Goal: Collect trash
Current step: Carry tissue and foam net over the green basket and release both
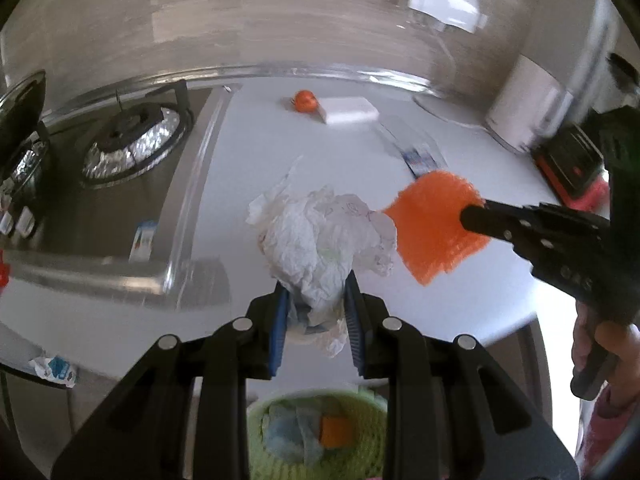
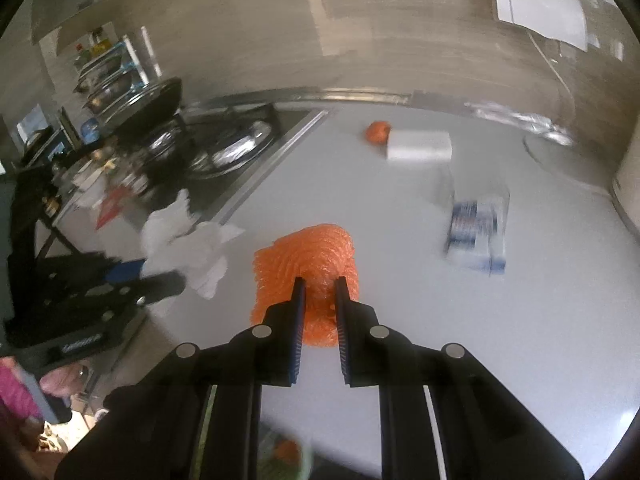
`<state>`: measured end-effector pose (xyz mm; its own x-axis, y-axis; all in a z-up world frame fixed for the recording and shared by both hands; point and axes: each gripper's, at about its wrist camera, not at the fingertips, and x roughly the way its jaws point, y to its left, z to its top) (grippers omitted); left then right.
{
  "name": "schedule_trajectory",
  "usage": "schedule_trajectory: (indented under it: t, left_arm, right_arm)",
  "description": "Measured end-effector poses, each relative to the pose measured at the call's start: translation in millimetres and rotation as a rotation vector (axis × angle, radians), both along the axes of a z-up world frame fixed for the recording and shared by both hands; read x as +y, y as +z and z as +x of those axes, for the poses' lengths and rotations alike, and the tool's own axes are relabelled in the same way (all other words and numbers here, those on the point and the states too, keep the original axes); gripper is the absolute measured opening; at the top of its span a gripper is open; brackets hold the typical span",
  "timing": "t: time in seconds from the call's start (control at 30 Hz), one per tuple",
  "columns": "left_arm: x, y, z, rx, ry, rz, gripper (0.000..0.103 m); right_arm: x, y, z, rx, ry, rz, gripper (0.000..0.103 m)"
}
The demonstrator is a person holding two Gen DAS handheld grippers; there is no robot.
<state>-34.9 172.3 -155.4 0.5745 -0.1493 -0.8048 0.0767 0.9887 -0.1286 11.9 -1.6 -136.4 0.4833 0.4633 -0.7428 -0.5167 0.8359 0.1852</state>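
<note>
My left gripper [image 1: 316, 284] is shut on a crumpled white paper wad [image 1: 320, 236], held above the white counter's front edge. My right gripper [image 2: 319, 282] is shut on an orange foam net [image 2: 308, 268]; it also shows in the left wrist view [image 1: 438, 224], right of the paper. The paper and left gripper show at the left of the right wrist view [image 2: 188, 244]. A green trash basket [image 1: 360, 412] with trash inside sits below the left gripper, under the counter edge. A blue-and-white wrapper [image 2: 478, 232] lies on the counter to the right.
A small orange ball [image 1: 306, 100] and a white block [image 1: 348, 110] sit at the back of the counter [image 1: 248, 160]. A gas stove [image 1: 132, 144] with foil-lined burners is at left. A white cylinder appliance [image 1: 528, 104] and a red-black device [image 1: 572, 164] stand at right.
</note>
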Motion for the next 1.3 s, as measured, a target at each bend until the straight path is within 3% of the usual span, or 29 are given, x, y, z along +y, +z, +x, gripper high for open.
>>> schedule_trajectory:
  t: [0.2,0.37,0.63,0.77,0.93,1.1,1.3]
  left_arm:
    - [7,-22,-77,0.06,-0.08,0.006,0.026]
    - [5,-65,-130,0.153,-0.157,0.044,0.026]
    - [6,-147,-156,0.332,-0.214,0.073,0.026]
    - [4,-172,-158,0.384,-0.227,0.082,0.026]
    - [2,-191,-157,0.422,-0.232,0.098,0.027]
    - [1,-187,-153,0.416,-0.237,0.105,0.049]
    - [0,-176,-154,0.386,-0.237,0.116,0.061]
  right_arm:
    - [14,-15,-91,0.074,-0.006,-0.02,0.016]
    - [29,-61,-145,0.175,-0.017,-0.051,0.016]
    - [46,-147,-176,0.325,-0.041,-0.125,0.016]
    - [49,-170,-175,0.36,-0.053,-0.149,0.016]
    - [52,-171,-175,0.362,-0.062,-0.159,0.016]
    - [49,-164,-176,0.353,-0.074,-0.162,0.016]
    - [51,-161,-179,0.348,-0.085,-0.167,0.016]
